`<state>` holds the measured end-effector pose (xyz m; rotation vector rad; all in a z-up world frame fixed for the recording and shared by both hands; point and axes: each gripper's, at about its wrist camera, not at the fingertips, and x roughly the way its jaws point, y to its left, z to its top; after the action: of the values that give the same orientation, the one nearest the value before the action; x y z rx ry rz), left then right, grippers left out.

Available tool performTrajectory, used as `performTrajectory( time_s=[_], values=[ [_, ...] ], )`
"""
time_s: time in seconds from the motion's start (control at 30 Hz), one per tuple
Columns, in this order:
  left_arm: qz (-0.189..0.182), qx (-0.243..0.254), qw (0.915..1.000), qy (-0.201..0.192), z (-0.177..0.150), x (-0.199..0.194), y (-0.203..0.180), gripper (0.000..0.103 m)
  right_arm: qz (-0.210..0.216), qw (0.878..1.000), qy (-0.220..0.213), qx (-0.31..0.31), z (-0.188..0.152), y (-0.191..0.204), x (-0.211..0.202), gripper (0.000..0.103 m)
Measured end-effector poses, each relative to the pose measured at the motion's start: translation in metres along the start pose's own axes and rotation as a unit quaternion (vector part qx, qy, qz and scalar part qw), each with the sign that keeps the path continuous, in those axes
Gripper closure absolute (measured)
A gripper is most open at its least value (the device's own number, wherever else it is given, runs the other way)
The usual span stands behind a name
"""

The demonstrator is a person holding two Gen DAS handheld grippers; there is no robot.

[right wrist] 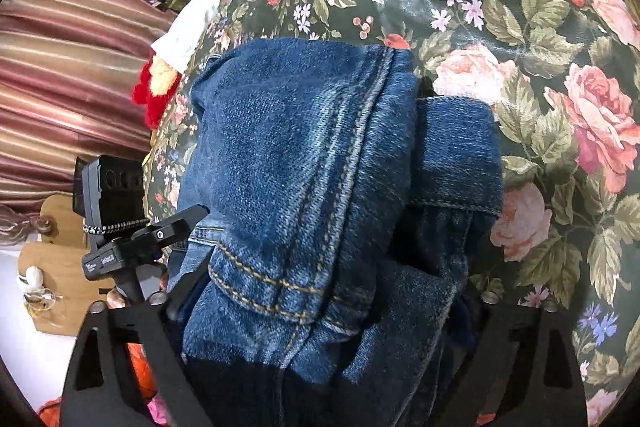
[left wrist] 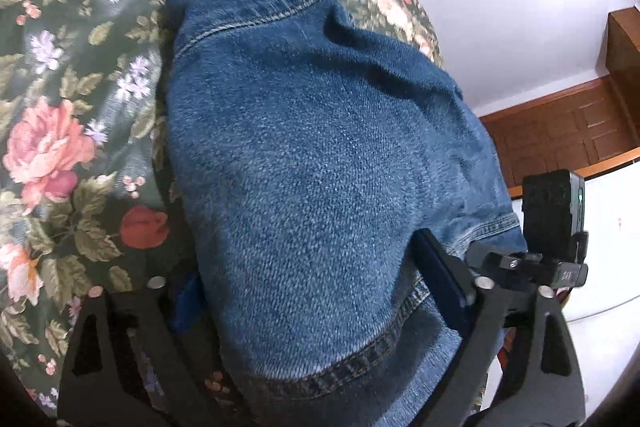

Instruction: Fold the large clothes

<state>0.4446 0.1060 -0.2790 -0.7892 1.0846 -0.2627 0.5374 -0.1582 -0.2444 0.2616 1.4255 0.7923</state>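
Note:
A pair of blue denim jeans (left wrist: 312,155) lies on a dark floral tablecloth (left wrist: 68,75). In the left wrist view the denim bulges up between my fingers; my left gripper (left wrist: 316,291) is shut on the jeans near a stitched hem, one blue-padded finger (left wrist: 440,279) showing on the right, the other mostly hidden by cloth. In the right wrist view the jeans (right wrist: 312,167) are bunched in layers with a double-stitched seam. My right gripper (right wrist: 324,303) is shut on the jeans; its fingertips are buried in the folds.
The floral cloth (right wrist: 540,47) spreads to the right and far side. A white garment (right wrist: 196,15) and a red knitted piece (right wrist: 154,95) lie at its far left edge. A striped curtain (right wrist: 72,67) and wooden shelf (right wrist: 60,267) stand left. A wooden door (left wrist: 560,131) shows right.

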Motion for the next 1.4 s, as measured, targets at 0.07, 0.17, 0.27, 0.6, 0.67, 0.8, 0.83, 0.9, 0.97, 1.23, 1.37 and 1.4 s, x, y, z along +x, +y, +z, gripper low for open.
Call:
performTrajectory(
  time_s=[0.07, 0.17, 0.27, 0.6, 0.67, 0.8, 0.83, 0.9, 0.97, 1.23, 1.37, 1.4],
  values=[
    [0.008, 0.013, 0.9999, -0.005, -0.006, -0.01, -0.007, 0.022, -0.009, 1.0, -0.01, -0.013, -0.004, 0.006, -0.006, 0.031],
    [0.021, 0.038, 0.999, -0.015, -0.009, -0.024, -0.021, 0.029, -0.029, 0.999, -0.028, -0.036, -0.009, 0.025, -0.016, 0.042],
    [0.045, 0.07, 0.996, -0.031, -0.008, -0.044, -0.038, 0.033, -0.041, 0.998, -0.038, -0.035, -0.013, 0.04, -0.023, 0.049],
    [0.042, 0.12, 0.986, -0.108, -0.012, -0.155, -0.083, 0.035, -0.026, 0.992, -0.105, -0.061, -0.027, 0.119, -0.07, 0.051],
    [0.041, 0.126, 0.9834, -0.124, -0.012, -0.18, -0.09, 0.035, -0.026, 0.99, -0.12, -0.074, -0.031, 0.138, -0.08, 0.051],
    [0.044, 0.132, 0.9796, -0.145, -0.014, -0.219, -0.093, 0.035, -0.017, 0.985, -0.143, -0.092, -0.041, 0.176, -0.095, 0.051],
    [0.047, 0.133, 0.9791, -0.147, -0.014, -0.227, -0.091, 0.035, -0.015, 0.985, -0.146, -0.094, -0.043, 0.185, -0.095, 0.051],
    [0.052, 0.131, 0.9787, -0.149, -0.017, -0.242, -0.086, 0.035, -0.011, 0.984, -0.149, -0.096, -0.048, 0.2, -0.093, 0.051],
    [0.057, 0.133, 0.9786, -0.147, -0.02, -0.255, -0.075, 0.035, -0.004, 0.985, -0.147, -0.096, -0.055, 0.213, -0.085, 0.051],
    [0.087, 0.097, 0.9842, -0.12, -0.037, -0.258, 0.002, 0.035, 0.014, 0.993, -0.095, -0.066, -0.074, 0.24, -0.017, 0.051],
    [0.097, 0.061, 0.9894, -0.089, -0.046, -0.241, 0.045, 0.035, 0.012, 0.997, -0.057, -0.048, -0.079, 0.235, 0.031, 0.051],
    [0.1, 0.054, 0.9901, -0.081, -0.048, -0.236, 0.053, 0.035, 0.01, 0.998, -0.049, -0.044, -0.081, 0.232, 0.042, 0.051]
  ],
)
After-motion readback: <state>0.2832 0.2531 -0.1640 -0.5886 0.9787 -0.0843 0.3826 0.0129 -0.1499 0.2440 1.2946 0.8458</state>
